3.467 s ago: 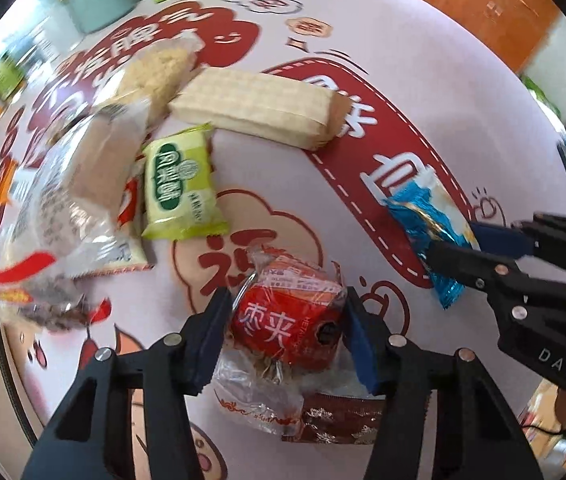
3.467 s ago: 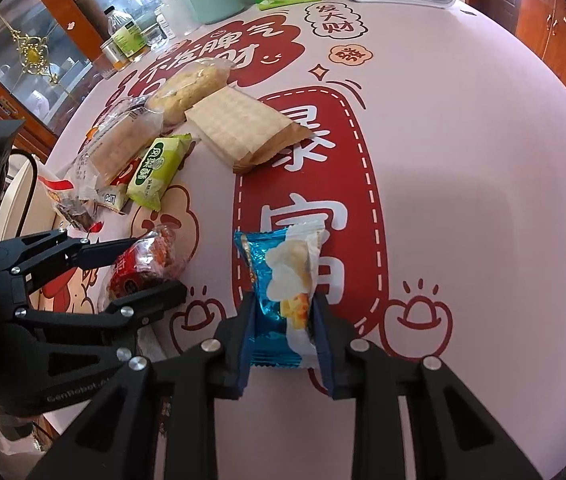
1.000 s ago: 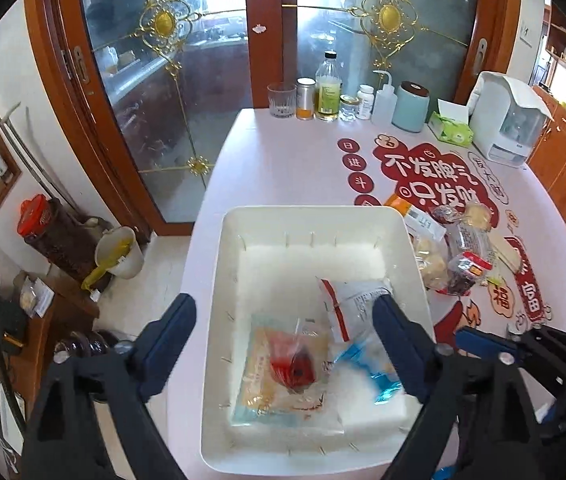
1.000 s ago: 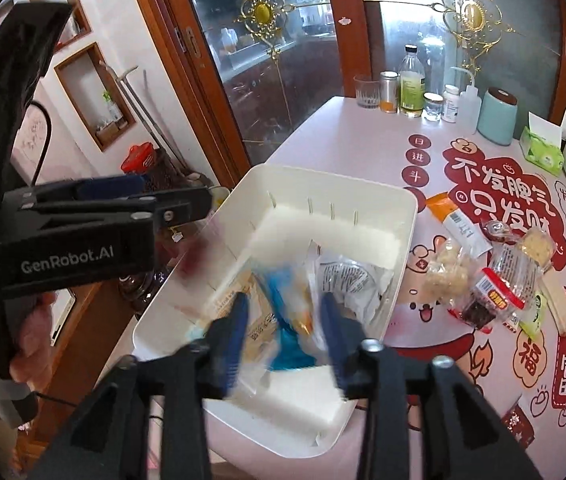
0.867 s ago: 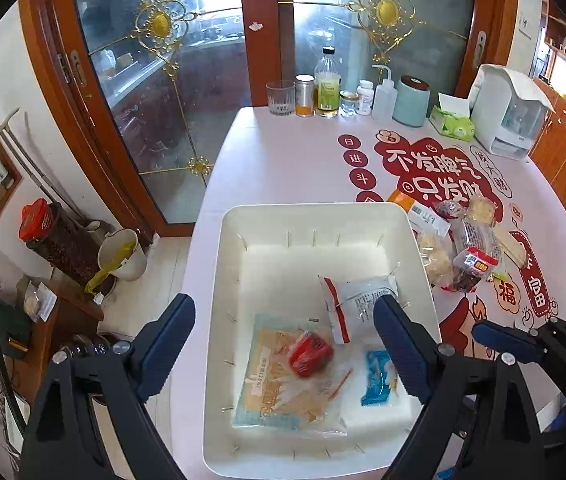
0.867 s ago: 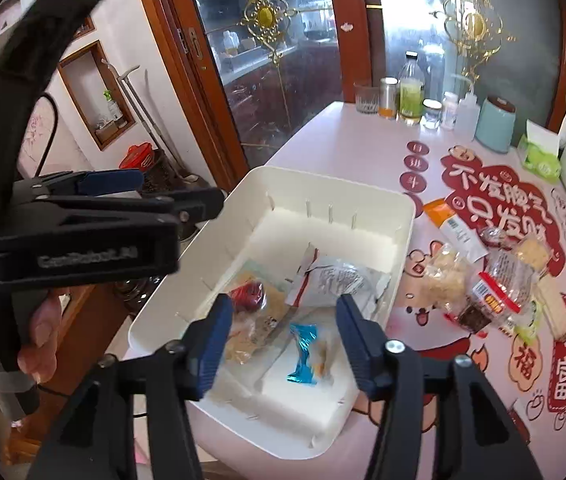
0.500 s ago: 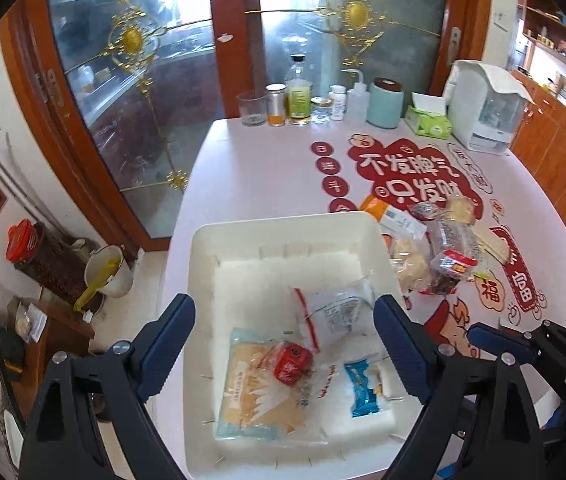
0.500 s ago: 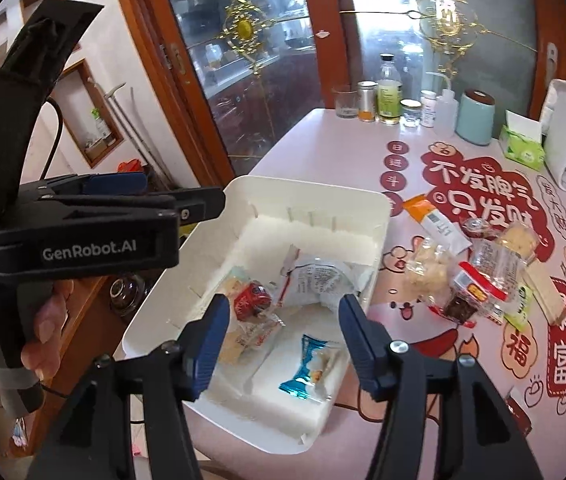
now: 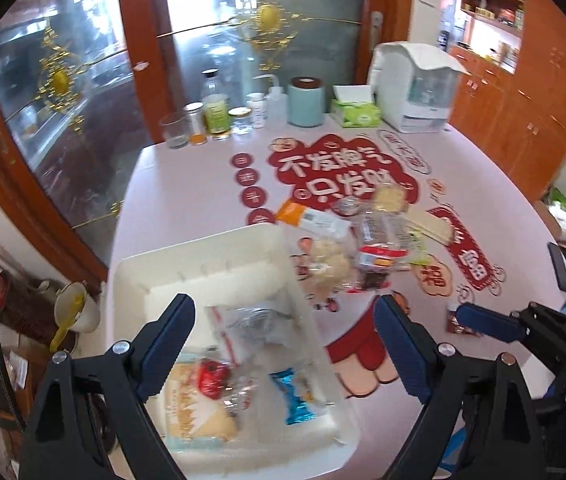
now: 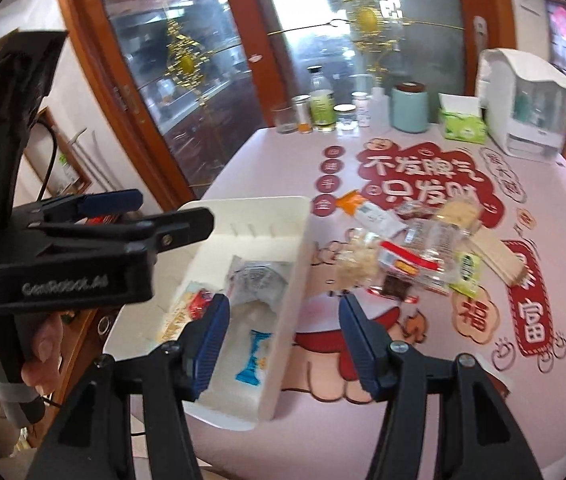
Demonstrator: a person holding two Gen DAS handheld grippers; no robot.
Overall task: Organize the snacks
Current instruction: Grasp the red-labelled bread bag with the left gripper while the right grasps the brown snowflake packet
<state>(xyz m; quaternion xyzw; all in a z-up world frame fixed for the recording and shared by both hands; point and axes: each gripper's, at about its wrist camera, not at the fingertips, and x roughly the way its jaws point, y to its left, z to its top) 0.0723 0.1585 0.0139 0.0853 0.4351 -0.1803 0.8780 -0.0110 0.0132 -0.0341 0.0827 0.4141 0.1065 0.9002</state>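
A white bin (image 9: 239, 240) stands at the table's left edge. In it lie a red snack (image 9: 213, 374), a blue packet (image 9: 293, 398), a grey-white pouch (image 9: 251, 324) and a beige packet (image 9: 195, 412). My left gripper (image 9: 283, 308) hovers above the bin's right side, open and empty. My right gripper (image 10: 283, 300) is open over the bin's (image 10: 267, 204) right wall, above the blue packet (image 10: 255, 356), with nothing between its fingers. A pile of loose snacks (image 10: 411, 260) lies on the table just right of the bin. The left gripper (image 10: 171, 210) shows at the left.
Bottles, jars, a teal canister (image 9: 305, 102), a tissue box (image 9: 355, 112) and a white appliance (image 9: 415, 92) line the table's far edge. A small dark snack (image 9: 459, 324) lies by the right gripper (image 9: 495, 322). A hand (image 10: 39, 344) holds the left gripper. Glass doors stand behind.
Both grippers released the red snack and blue packet, which now lie in the bin. Both then swung right, so the bin slid left and the snack pile came nearer the middle.
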